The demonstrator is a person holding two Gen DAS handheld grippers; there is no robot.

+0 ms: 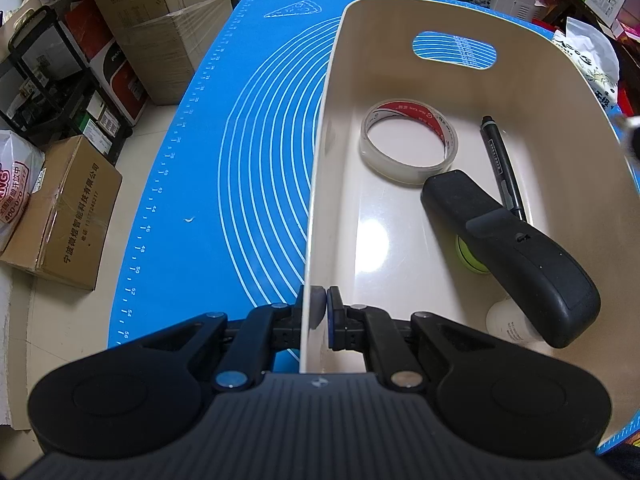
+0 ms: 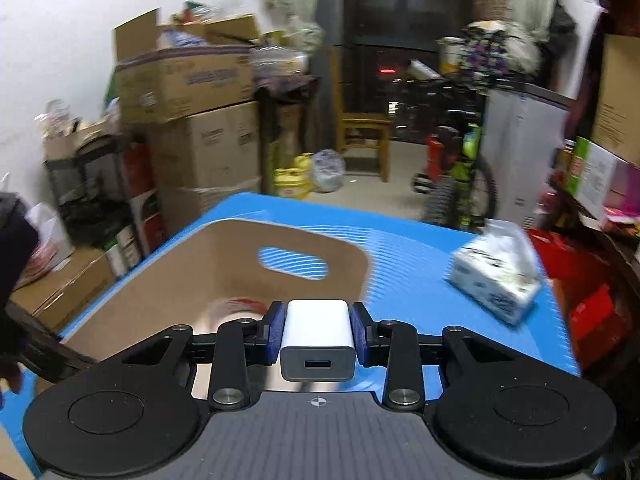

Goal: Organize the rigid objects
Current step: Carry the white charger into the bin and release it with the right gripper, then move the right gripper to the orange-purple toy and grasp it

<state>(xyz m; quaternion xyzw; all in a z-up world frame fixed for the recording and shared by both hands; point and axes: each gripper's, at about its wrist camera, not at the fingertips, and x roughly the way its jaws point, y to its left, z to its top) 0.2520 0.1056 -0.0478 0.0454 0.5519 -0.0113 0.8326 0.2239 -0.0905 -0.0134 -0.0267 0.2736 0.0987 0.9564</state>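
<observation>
A beige plastic bin (image 1: 320, 184) stands on the blue mat (image 1: 248, 168). My left gripper (image 1: 324, 312) is shut on the bin's near left wall, one pad on each side. Inside the bin lie a roll of clear tape (image 1: 408, 140), a black pen (image 1: 502, 164), a black handheld device (image 1: 516, 256), a green round thing (image 1: 470, 258) half under it and a white bottle (image 1: 510, 322). In the right wrist view my right gripper (image 2: 318, 332) is shut on a white USB charger (image 2: 318, 340), held above the near end of the bin (image 2: 168, 276).
A tissue pack (image 2: 496, 280) lies on the mat right of the bin. Cardboard boxes (image 1: 64, 212) and a black shelf (image 1: 52, 80) crowd the floor to the left. A wooden chair (image 2: 362, 128) and a bicycle (image 2: 456, 184) stand beyond the table.
</observation>
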